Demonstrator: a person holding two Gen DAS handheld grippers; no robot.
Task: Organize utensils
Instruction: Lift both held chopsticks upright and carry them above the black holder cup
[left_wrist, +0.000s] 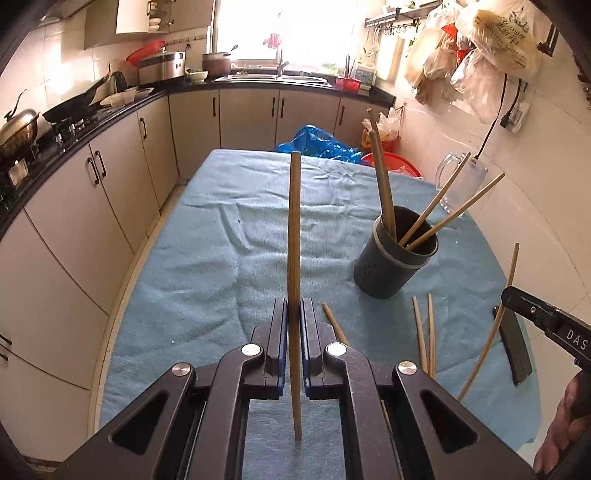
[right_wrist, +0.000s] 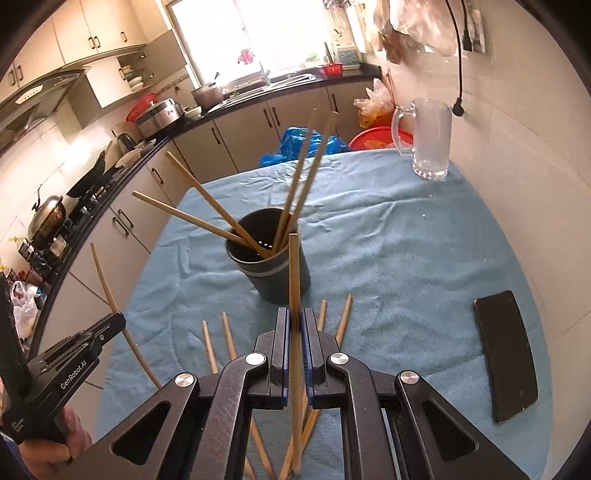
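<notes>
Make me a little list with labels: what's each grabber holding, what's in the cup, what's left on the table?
left gripper: shut on one chopstick
right gripper: shut on another chopstick
cup: dark, upright, four chopsticks leaning inside
loose chopsticks: several lying on the blue cloth in front of the cup
other things: black phone, glass mug

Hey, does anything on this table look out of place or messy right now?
Yes. Several loose chopsticks lie scattered on the blue cloth in front of the dark holder rather than in it. A black phone also lies among the utensils, which seems unrelated to them.
</notes>
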